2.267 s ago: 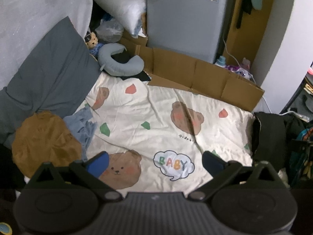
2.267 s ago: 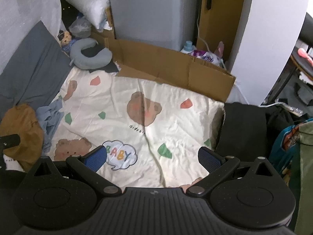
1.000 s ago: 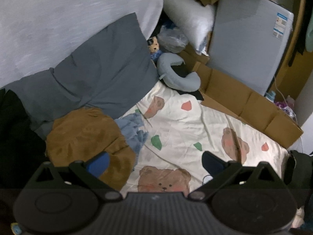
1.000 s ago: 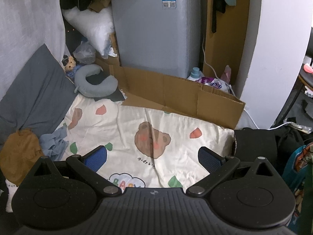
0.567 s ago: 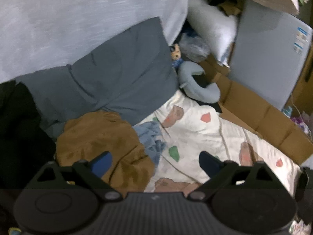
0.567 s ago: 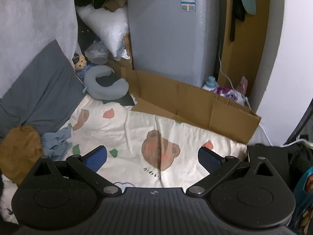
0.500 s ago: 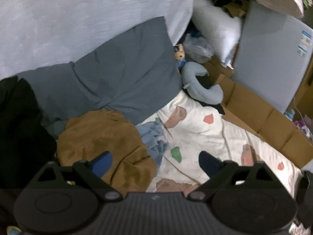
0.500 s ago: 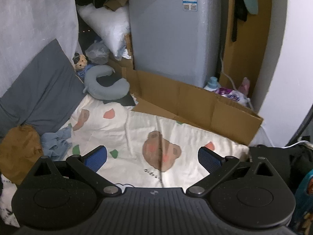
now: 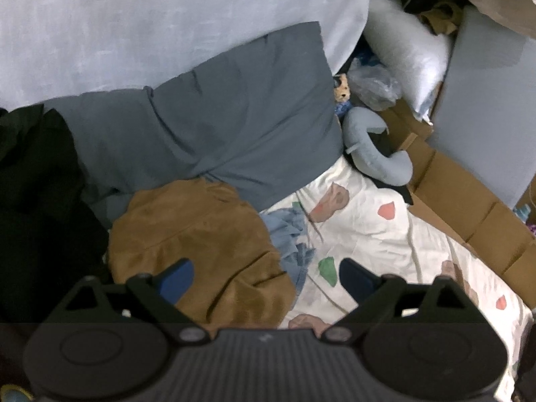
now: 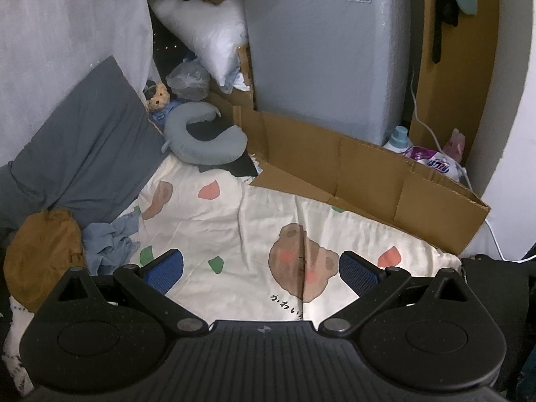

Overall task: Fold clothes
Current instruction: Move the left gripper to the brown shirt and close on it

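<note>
A cream bedsheet (image 10: 241, 234) printed with bears and coloured leaf shapes covers the bed. A large grey pillow (image 9: 234, 127) leans against the pale curtain (image 9: 167, 26) on the left. Beyond it a grey neck pillow (image 10: 204, 147) lies beside a small teddy bear (image 10: 159, 95). Flattened cardboard (image 10: 368, 174) edges the sheet, in front of a grey appliance (image 10: 328, 57). A white pillow (image 10: 207, 37) stands behind.

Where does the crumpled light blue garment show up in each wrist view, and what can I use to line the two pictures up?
Left wrist: light blue garment at centre, beside the brown garment, ahead of the open jaws.
Right wrist: light blue garment at lower left, beside the left finger.
Shared landmark: grey neck pillow.
</note>
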A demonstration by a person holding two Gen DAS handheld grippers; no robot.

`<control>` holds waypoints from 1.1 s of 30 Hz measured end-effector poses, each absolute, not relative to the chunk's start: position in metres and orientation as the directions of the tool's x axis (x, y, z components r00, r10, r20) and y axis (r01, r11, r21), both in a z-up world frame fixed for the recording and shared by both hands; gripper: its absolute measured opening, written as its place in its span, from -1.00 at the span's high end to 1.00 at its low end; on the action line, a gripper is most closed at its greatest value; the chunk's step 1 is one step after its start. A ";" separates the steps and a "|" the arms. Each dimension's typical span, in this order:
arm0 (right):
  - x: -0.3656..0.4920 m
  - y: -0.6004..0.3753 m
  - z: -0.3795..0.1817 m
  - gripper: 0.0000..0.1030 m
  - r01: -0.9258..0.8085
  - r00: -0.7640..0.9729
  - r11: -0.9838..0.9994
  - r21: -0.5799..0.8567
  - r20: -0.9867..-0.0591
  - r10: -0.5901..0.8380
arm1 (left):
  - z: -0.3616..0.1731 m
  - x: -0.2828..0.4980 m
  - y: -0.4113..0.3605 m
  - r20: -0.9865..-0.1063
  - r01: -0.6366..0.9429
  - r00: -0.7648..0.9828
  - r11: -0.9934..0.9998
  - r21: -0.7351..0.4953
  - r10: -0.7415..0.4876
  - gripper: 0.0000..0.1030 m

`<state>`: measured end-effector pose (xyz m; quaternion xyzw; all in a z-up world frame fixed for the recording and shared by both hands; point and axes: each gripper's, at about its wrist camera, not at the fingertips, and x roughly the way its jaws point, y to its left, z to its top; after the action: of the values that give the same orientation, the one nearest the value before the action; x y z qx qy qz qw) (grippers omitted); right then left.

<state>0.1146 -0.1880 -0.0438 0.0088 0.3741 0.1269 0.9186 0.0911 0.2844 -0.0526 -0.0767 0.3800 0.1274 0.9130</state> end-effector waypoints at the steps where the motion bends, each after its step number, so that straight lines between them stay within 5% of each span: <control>1: 0.117 -0.186 -0.046 -0.99 -0.230 0.685 0.967 0.111 -0.687 0.242 | -0.056 0.092 0.287 -0.713 -0.296 0.678 0.954 -0.045 0.177 -0.85; 33: 0.185 -0.090 -0.150 -0.97 -0.500 0.490 0.852 0.152 -0.762 0.424 | -0.193 0.108 0.350 -0.679 -0.464 0.627 0.883 0.068 0.381 -0.60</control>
<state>0.1855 -0.0901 -0.1502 -0.0449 0.4278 0.2679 0.8621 0.1080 0.3503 -0.1929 -0.0568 0.3624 0.2347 0.9002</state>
